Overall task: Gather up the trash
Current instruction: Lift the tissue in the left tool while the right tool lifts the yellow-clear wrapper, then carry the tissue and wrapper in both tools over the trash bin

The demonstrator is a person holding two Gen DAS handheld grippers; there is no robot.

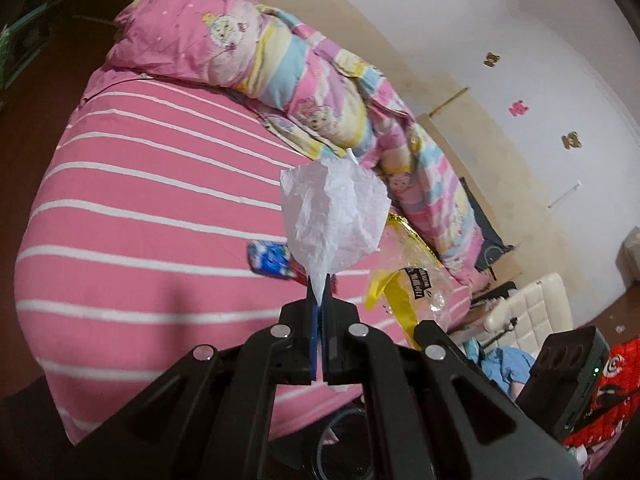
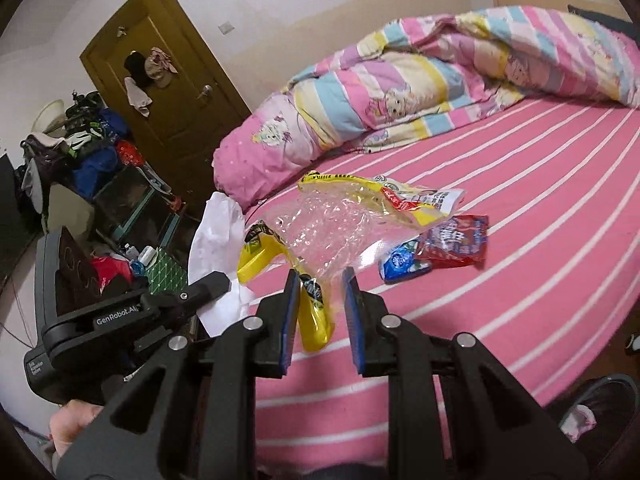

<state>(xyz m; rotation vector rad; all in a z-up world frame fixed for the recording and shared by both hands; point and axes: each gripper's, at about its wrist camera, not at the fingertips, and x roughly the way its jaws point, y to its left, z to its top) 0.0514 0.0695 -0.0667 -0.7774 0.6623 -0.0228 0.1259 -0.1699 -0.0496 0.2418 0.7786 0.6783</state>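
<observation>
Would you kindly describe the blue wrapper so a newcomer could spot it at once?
Start at the pink striped bed. Two small wrappers lie on it. The blue wrapper lies against the red wrapper, on the side nearer the grippers, and is the only blue one.

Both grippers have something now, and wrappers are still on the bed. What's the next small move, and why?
Probably carry both loads off to wherever trash goes before reaching again. The left gripper is shut on the white tissue and the right gripper holds the clear and yellow bag, so neither is free for the red wrapper or blue wrapper on the striped bed. No bin is clearly in view.
</observation>
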